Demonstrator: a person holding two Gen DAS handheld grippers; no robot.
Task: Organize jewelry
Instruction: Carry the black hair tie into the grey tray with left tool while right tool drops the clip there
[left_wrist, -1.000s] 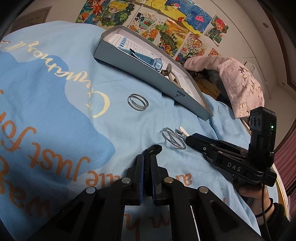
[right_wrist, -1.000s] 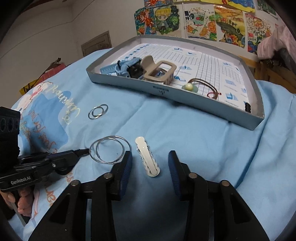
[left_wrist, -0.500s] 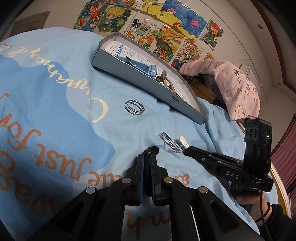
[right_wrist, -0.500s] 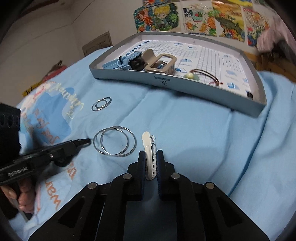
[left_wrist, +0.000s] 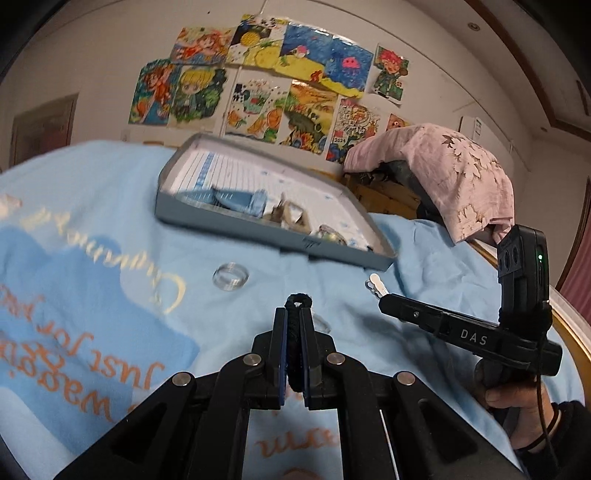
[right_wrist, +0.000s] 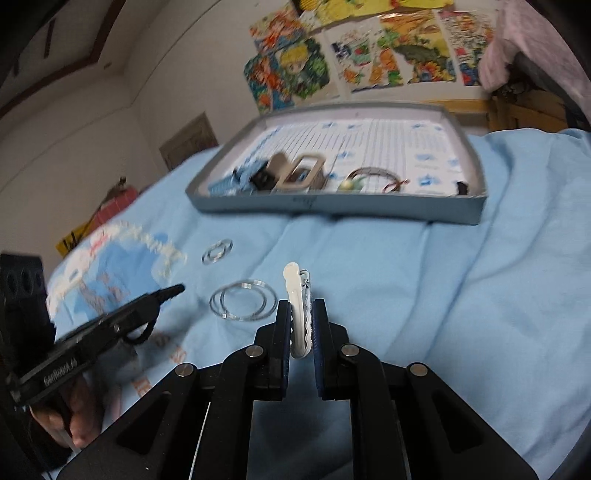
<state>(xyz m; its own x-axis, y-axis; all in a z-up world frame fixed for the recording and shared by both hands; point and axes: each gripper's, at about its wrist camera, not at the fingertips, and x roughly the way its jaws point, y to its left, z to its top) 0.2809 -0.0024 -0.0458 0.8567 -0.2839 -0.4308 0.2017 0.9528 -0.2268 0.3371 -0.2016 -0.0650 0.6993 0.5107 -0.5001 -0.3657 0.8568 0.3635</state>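
Where the blue bedspread (right_wrist: 461, 288) with orange and white lettering fills the lower field, a wall of coloured drawings (left_wrist: 273, 81) closes the background and a pink floral cloth (left_wrist: 443, 173) drapes over something dark at the far right. Tray (right_wrist: 332, 208): grey, shallow, lined with gridded paper, resting on the bedspread beyond both tools; it contains a blue clip (right_wrist: 236, 181), a beige claw clip (right_wrist: 295, 173), a thin brown loop (right_wrist: 376, 177) with a pale bead, and a small dark item in its right corner. Left hand-held gripper (left_wrist: 293, 328): clenched on a black hair tie (left_wrist: 297, 301), whose loop protrudes past the fingertips; a hand grips the handle in the right wrist view. Right hand-held gripper (right_wrist: 301, 321): clenched on a white hair clip (right_wrist: 297, 295), which stands on edge between the pads, its rounded end pointing toward the tray. Large rings (right_wrist: 242, 301): a pair of overlapping thin metal hoops lying flat on the bedspread just left of the white clip. Small rings (right_wrist: 218, 252): a second overlapping pair, lying farther off, between the large rings and the tray.
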